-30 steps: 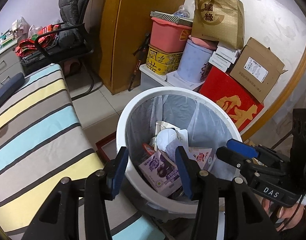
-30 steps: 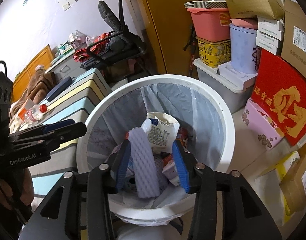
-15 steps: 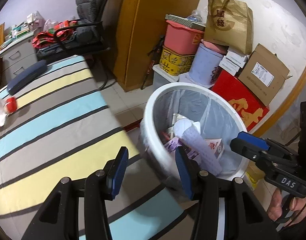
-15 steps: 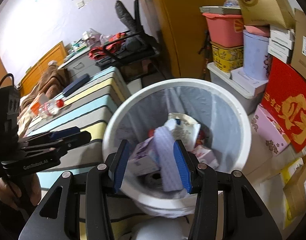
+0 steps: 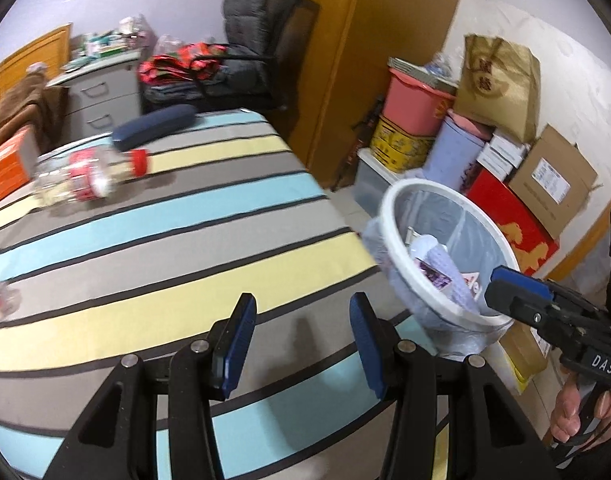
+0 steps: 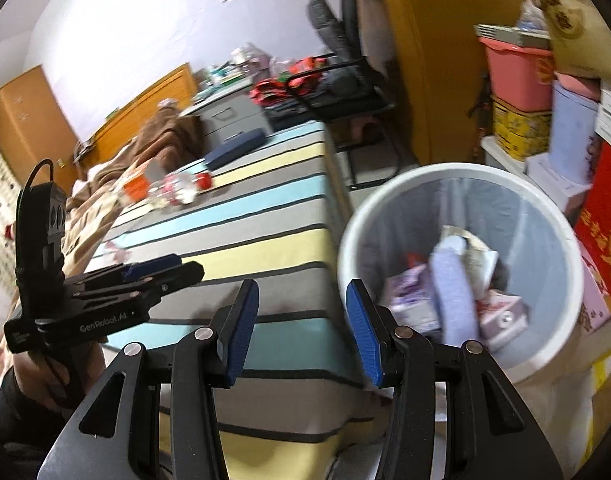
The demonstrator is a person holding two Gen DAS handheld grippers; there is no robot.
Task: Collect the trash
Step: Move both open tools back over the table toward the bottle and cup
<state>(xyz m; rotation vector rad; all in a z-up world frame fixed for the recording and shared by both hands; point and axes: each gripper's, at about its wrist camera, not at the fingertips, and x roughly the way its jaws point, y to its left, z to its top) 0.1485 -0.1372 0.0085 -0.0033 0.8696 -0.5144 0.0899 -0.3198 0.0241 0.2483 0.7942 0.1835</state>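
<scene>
Left wrist view: empty, wide-open left gripper (image 5: 301,340) over striped bed (image 5: 177,248), trash bin (image 5: 445,264) to its right

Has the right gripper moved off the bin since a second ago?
Yes. The right gripper has swung left, away from the white trash bin, now over the striped bed, open and empty.

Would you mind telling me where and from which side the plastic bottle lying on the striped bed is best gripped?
Grip the plastic bottle across its clear middle, coming down from above. It lies on its side on the bed, red cap toward the trash bin, so fingers should straddle its width. Its outline is blurred.
</scene>
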